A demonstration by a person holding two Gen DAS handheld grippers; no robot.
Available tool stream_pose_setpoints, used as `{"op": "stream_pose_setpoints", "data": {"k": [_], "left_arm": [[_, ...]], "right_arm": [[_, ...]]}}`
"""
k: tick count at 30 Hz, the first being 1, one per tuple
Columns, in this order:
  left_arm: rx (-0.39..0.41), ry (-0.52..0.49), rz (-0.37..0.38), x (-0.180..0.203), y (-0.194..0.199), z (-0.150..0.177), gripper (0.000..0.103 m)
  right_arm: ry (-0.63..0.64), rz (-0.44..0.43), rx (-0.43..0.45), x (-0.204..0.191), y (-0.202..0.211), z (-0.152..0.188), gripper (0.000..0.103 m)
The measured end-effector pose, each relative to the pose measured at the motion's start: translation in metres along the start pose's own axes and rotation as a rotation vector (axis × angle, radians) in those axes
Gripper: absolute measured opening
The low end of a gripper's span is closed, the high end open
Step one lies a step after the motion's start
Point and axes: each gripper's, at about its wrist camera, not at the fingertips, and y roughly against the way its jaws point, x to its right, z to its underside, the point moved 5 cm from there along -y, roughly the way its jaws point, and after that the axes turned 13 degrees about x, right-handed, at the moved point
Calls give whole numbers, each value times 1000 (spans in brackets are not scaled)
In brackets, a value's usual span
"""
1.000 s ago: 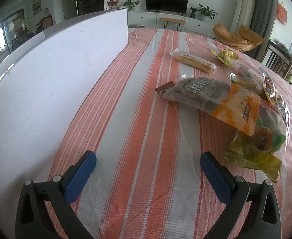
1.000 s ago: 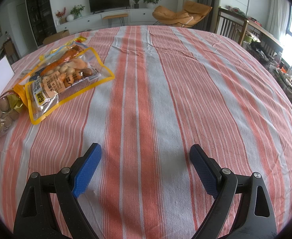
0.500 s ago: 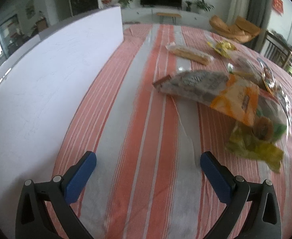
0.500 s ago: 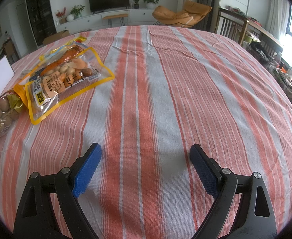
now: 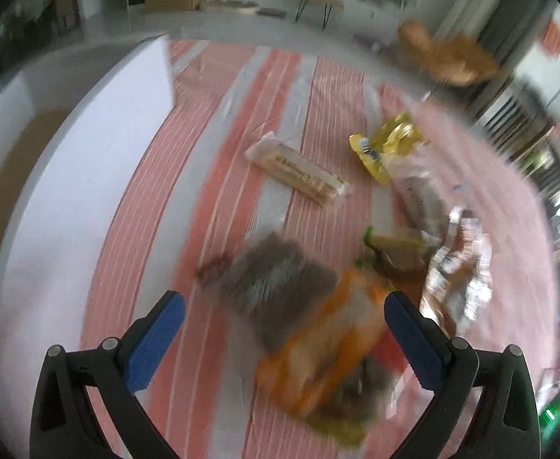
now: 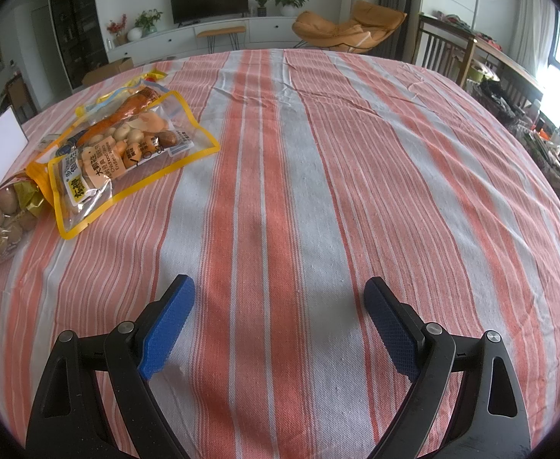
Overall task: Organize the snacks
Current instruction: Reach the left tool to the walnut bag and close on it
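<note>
Organizing looks barely begun: every snack lies loose on the striped tabletop (image 6: 318, 191). The left gripper (image 5: 284, 329), jaws apart and empty, hangs above the grey-and-orange plastic snack bag (image 5: 303, 325); the right gripper (image 6: 278, 313), jaws apart, holds nothing.

Grey-and-orange snack bag (image 5: 299, 321) lay flat on striped cloth, blurred. Long biscuit pack (image 5: 299, 174) lay diagonally beyond it. Yellow packet (image 5: 385, 145) and clear bags, possibly nuts (image 5: 456, 279), clustered at right. Yellow-edged pouch (image 6: 127, 153) lay flat.
</note>
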Motion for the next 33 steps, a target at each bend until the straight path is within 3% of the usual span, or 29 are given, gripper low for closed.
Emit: {"op": "stream_pose_setpoints", "data": {"k": [7,13,17,22,27,33], "left_arm": [[-91,-76,-110,12,-45,7,103],[-110,-57,-119,-34,-32,31,103],[-105,-141,-179,-68,-11,45,103],[-61,-128,-49,-76,21,47,101],[-36,-154,105,-57,45,50,101],[-34,-235,93,-41,47,54,101]], "right_arm": [[0,0,0,0,0,0,92],[0,1,0,0,0,0,92],[0,1,0,0,0,0,92],[0,1,0,0,0,0,92],[0,1,0,0,0,0,92],[0,1,0,0,-1,0,92]]}}
